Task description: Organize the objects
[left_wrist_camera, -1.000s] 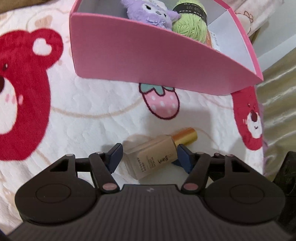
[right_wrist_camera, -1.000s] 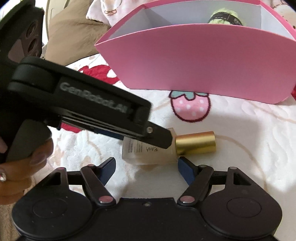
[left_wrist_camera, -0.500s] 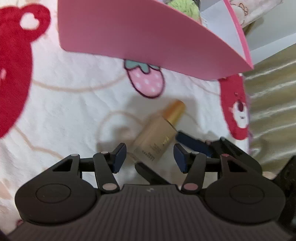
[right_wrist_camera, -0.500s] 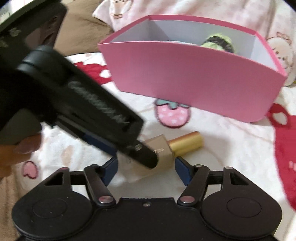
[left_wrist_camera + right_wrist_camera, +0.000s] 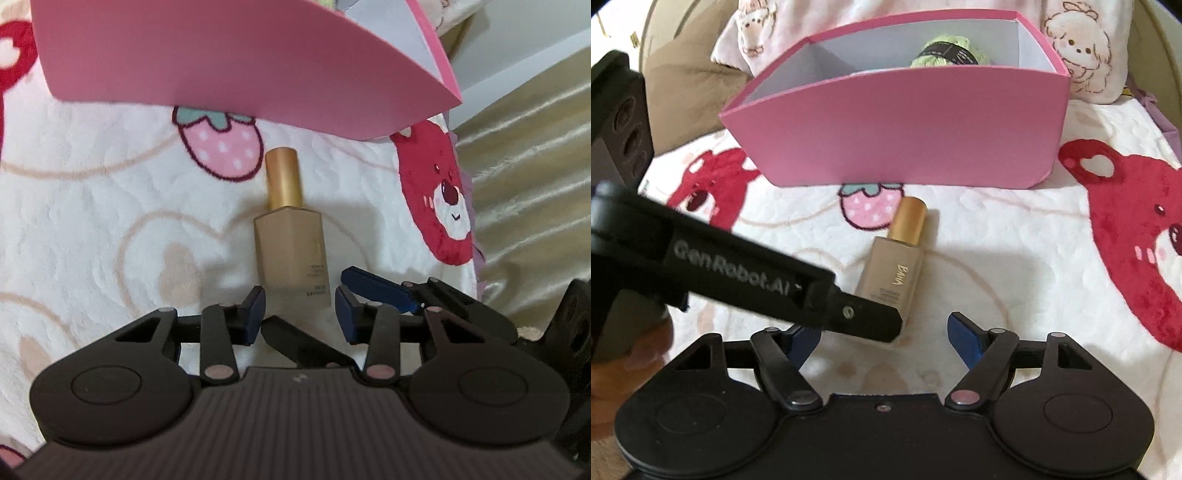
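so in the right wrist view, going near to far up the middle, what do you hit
right gripper → bottle lying on the blanket, gold cap pointing away → strawberry print → pink box → green yarn inside it → pillow behind

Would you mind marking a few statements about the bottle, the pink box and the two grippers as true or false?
1. The foundation bottle lies on the blanket, outside the pink box. True.
2. The bottle's gold cap points away from the box. False: the cap end points toward it.
3. A green yarn ball sits in the box. True.
4. The right gripper is shut on the bottle. False: its jaws stand wide open and hold nothing.
5. The left gripper has the bottle's base between its fingers. True: its jaws have just been closing, but the pads do not yet seem to press on the bottle.
6. The bottle stands upright. False: it lies on its side.
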Demonstrator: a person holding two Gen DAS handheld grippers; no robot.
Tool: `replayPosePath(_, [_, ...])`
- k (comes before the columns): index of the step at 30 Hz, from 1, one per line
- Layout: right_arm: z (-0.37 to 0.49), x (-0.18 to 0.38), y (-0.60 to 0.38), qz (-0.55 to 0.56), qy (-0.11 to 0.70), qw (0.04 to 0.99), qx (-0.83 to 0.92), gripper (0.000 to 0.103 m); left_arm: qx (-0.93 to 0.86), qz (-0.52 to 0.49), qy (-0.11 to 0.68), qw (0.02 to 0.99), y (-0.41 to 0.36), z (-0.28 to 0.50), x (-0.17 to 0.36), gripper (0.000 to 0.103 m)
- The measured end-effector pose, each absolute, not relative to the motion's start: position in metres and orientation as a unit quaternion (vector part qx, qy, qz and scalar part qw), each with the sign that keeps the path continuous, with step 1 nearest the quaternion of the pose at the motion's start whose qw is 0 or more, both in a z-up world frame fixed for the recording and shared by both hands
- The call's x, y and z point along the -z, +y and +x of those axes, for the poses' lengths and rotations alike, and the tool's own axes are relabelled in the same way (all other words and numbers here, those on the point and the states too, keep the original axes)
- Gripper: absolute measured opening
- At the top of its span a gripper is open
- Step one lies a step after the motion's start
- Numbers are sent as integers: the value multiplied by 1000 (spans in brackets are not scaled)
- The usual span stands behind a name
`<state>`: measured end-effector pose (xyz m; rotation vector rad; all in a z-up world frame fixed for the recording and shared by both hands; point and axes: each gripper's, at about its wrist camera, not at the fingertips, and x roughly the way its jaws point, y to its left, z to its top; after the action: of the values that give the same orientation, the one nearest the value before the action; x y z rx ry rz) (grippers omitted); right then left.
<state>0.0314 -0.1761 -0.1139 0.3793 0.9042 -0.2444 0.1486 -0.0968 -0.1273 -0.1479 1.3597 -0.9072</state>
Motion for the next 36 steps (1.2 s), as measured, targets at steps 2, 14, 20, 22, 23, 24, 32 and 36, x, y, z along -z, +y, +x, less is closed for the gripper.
replayPosePath(2, [35,116,-179,187,432,875,113,79,405,-60,595,692,-95,148,123,40])
replayPosePath(14, [67,127,-158,136,440,879,123,53,410,-62,569,710,-97,156,121,32])
replayPosePath(20, [70,134,-177,189,448,863,136,43,400,-42,563,722,-105,155,124,35])
replayPosePath(22, [71,136,-181,202,449,860,136,43,397,-49,568,719,-107,156,129,39])
replayPosePath(23, [70,135,-184,211,448,858,134,43,396,-54,571,717,-107,157,130,40])
replayPosePath(24, [69,135,-188,223,447,856,131,43,395,-60,574,715,-106,158,131,40])
replayPosePath(32, [52,132,-207,310,430,840,113,43,397,-54,565,722,-102,142,124,40])
replayPosePath(36, [40,123,-203,322,429,837,110,43,396,-50,563,724,-97,129,113,40])
